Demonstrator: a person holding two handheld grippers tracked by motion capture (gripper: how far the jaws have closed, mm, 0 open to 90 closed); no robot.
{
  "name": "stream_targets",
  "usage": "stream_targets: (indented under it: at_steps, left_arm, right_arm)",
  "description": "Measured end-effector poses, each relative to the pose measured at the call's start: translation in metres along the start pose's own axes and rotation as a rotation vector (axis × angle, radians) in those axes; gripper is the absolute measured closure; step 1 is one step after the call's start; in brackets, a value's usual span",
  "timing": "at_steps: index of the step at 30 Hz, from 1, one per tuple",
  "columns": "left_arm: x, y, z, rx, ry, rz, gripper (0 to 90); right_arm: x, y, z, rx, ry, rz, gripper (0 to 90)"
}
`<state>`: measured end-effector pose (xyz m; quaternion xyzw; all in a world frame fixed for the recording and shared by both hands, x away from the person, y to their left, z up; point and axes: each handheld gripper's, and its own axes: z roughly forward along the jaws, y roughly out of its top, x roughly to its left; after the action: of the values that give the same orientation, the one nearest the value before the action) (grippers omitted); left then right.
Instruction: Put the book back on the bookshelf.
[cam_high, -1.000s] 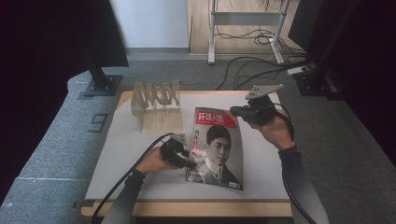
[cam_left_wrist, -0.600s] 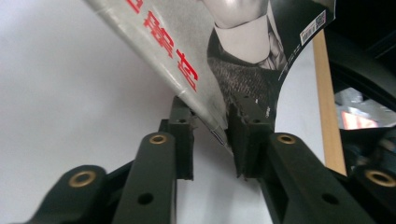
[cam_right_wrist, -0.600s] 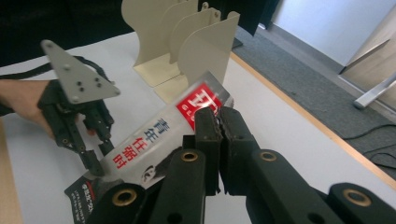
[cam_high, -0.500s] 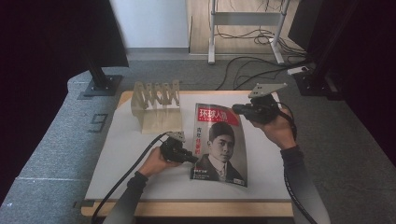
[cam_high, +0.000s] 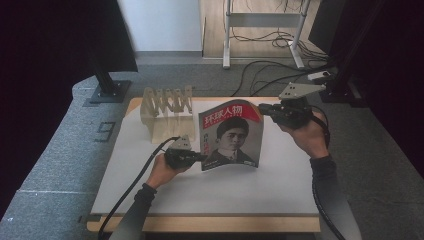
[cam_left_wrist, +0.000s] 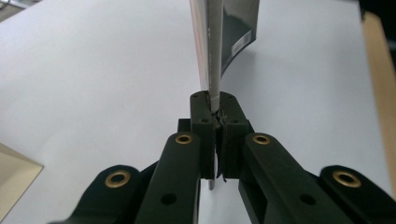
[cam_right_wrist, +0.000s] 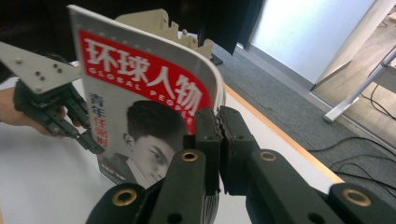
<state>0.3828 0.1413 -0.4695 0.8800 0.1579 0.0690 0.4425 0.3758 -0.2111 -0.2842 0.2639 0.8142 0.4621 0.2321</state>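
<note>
White table (cam_high: 280, 185) is carrying a slotted wooden rack (cam_high: 167, 112) at its back-left, w/ the magazine (cam_high: 231, 135) being held upright just right of it, prob. so it can slide into a slot edge-on. Left gripper (cam_high: 202, 157), jaws just closed, is pinching its lower spine edge; right gripper (cam_high: 264, 110) is clamping the top corner, steadying it.

A magazine (cam_high: 231, 136) stands raised off the white table (cam_high: 150, 190), the left gripper (cam_high: 201, 157) clamped on its lower left edge, the right gripper (cam_high: 263, 108) on its upper right corner. A wooden rack (cam_high: 167, 111) stands behind it.
</note>
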Motion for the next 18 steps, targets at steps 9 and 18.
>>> stream_targets:
  at_steps: [9,18]
  left_arm:
    - [-0.006,-0.007,0.0,-0.003,-0.003,0.016,86.3]
    - [-0.013,0.011,-0.006,-0.025,-0.012,0.053,73.9]
  right_arm:
    - [0.0,-0.012,-0.005,-0.011,-0.002,0.003,85.6]
    - [0.001,-0.021,-0.016,-0.028,0.003,0.007,85.4]
